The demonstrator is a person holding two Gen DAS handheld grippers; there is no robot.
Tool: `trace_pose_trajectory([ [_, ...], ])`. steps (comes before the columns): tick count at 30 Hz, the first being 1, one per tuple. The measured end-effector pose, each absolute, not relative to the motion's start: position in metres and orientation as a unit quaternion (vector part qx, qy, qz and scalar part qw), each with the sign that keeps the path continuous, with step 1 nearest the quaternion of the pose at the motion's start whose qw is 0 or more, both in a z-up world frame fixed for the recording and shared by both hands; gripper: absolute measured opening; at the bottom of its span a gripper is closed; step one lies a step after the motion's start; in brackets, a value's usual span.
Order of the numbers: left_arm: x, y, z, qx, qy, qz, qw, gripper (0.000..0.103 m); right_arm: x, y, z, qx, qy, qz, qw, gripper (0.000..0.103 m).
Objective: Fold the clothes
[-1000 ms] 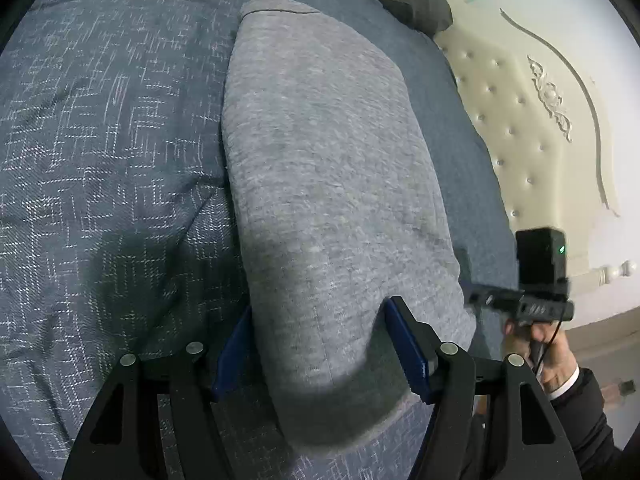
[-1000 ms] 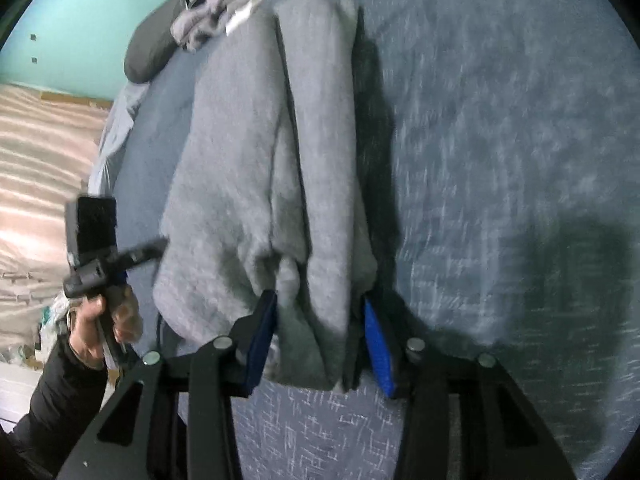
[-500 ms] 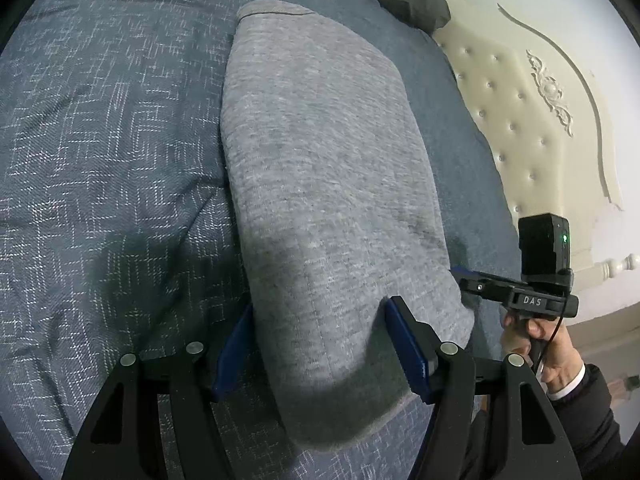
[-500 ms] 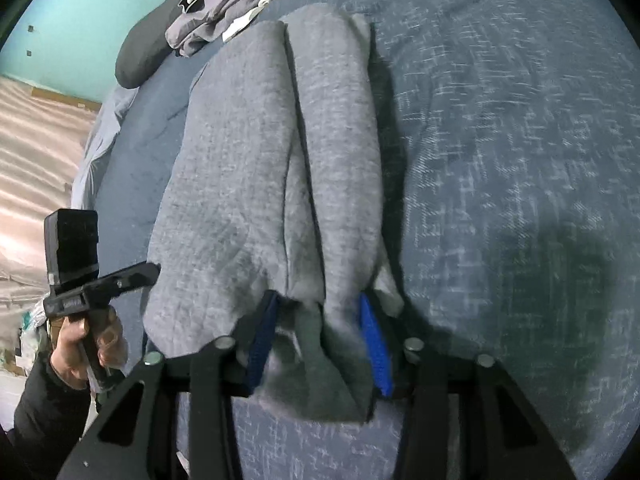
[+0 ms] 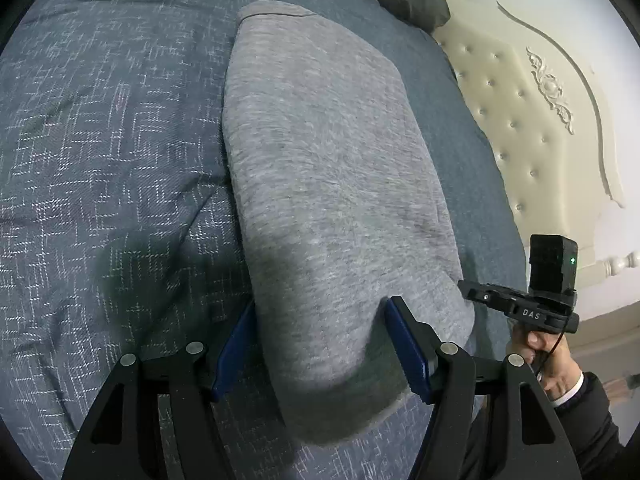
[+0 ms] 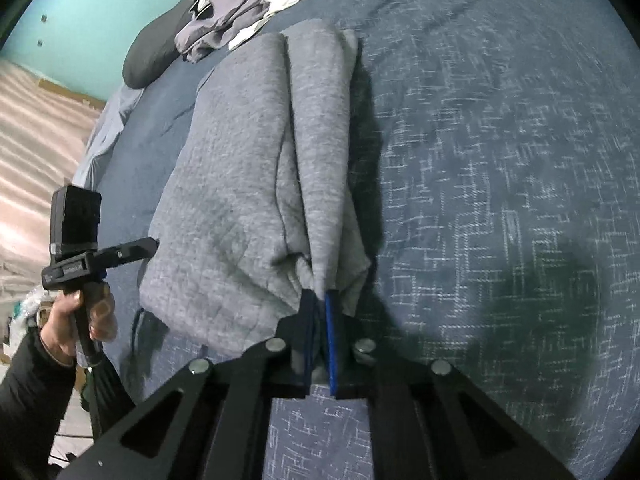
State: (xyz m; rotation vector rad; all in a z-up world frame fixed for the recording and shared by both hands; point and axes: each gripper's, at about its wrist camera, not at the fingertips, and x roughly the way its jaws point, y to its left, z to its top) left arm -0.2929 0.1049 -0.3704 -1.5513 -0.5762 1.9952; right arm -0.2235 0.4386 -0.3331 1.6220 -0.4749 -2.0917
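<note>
My right claw [image 6: 318, 300] is pinched on the near corner of the folded grey fleece garment [image 6: 256, 184] lying on the blue patterned bed cover [image 6: 500, 160], ready for a fold; my left claw [image 5: 320, 344] stands spread astride its other corner, gripping nothing.

Soft, even room light falls from above, dim rather than bright, and nothing glares. On the left wrist view the picture is sharp: the weave of the blue bedspread [image 5: 100, 152] reads clearly, and a dark shadow pools on it just left of the grey garment [image 5: 328, 168]. The cream headboard [image 5: 532, 112] is the brightest patch, pale but not blown out. The right wrist view is softer: the bedspread's white flecks smear toward the right edge, motion blur there. A heavy shadow lies right of the garment's fold. Both views bulge, fisheye, with black corners curving round the frame.
</note>
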Motion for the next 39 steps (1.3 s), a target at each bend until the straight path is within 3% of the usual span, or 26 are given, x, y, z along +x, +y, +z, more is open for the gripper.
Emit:
trace_pose_trajectory([
  [2,-0.294,0.103,-0.370,-0.577,-0.213,0.740,0.271,0.069,-0.226,0.442,-0.336,0.590,-0.187,-0.752,0.228,0.006],
  [4,-0.295,0.101,-0.370,-0.579,-0.213,0.739,0.271,0.069,-0.232,0.446,-0.339,0.596,-0.207,-0.743,0.222,0.017],
  [6,-0.296,0.099,-0.371,-0.581,-0.214,0.737,0.271,0.069,-0.240,0.445,-0.340,0.602,-0.222,-0.735,0.219,0.047],
  [7,-0.297,0.099,-0.371,-0.581,-0.215,0.736,0.271,0.069,-0.244,0.444,-0.341,0.605,-0.229,-0.731,0.218,0.052],
  [13,-0.292,0.104,-0.379,-0.581,-0.223,0.734,0.274,0.070,-0.264,0.427,-0.352,0.625,-0.227,-0.708,0.237,0.061],
  [22,-0.298,0.101,-0.401,-0.579,-0.271,0.717,0.278,0.072,-0.276,0.419,-0.363,0.625,-0.224,-0.710,0.236,0.059],
  [24,-0.299,0.100,-0.405,-0.578,-0.281,0.714,0.280,0.072,-0.276,0.416,-0.363,0.623,-0.217,-0.713,0.235,0.053],
  [26,-0.298,0.100,-0.406,-0.575,-0.283,0.715,0.281,0.071,-0.275,0.415,-0.362,0.619,-0.215,-0.717,0.235,0.041],
  [32,-0.290,0.115,-0.397,-0.568,-0.254,0.733,0.274,0.056,-0.278,0.403,-0.352,0.601,-0.178,-0.744,0.231,0.021],
  [39,-0.285,0.157,-0.374,-0.557,-0.194,0.764,0.263,0.046,-0.277,0.399,-0.320,0.569,-0.147,-0.774,0.237,0.018],
])
